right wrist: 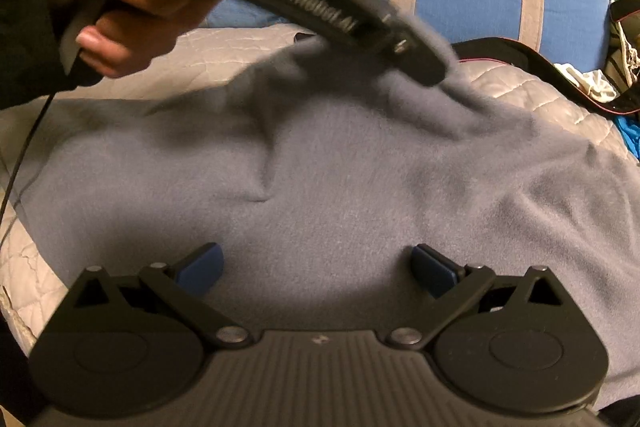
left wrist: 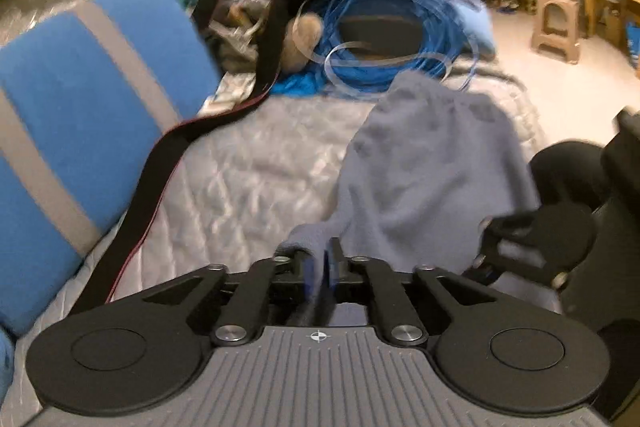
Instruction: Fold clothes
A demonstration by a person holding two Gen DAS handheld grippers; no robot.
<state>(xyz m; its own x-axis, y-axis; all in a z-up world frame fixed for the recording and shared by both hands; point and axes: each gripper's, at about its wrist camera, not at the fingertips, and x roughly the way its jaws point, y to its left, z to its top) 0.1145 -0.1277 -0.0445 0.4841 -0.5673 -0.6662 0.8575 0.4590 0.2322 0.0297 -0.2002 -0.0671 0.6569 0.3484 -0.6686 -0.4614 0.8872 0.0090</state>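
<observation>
While the grey-blue fleece garment (right wrist: 340, 187) lies spread on the quilted bed cover (left wrist: 248, 179), the left gripper (left wrist: 320, 267) has its jaws closed on a raised fold at the garment's near edge. The right gripper (right wrist: 316, 267) hovers over the garment's middle, jaws wide apart and holding nothing. A blue striped cushion (left wrist: 80, 107) stands left of the garment.

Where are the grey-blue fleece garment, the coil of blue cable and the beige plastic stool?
grey-blue fleece garment (right wrist: 340, 187), right wrist view, flat middle.
coil of blue cable (left wrist: 384, 27), left wrist view, upper loops.
beige plastic stool (left wrist: 558, 23), left wrist view, front face.
</observation>
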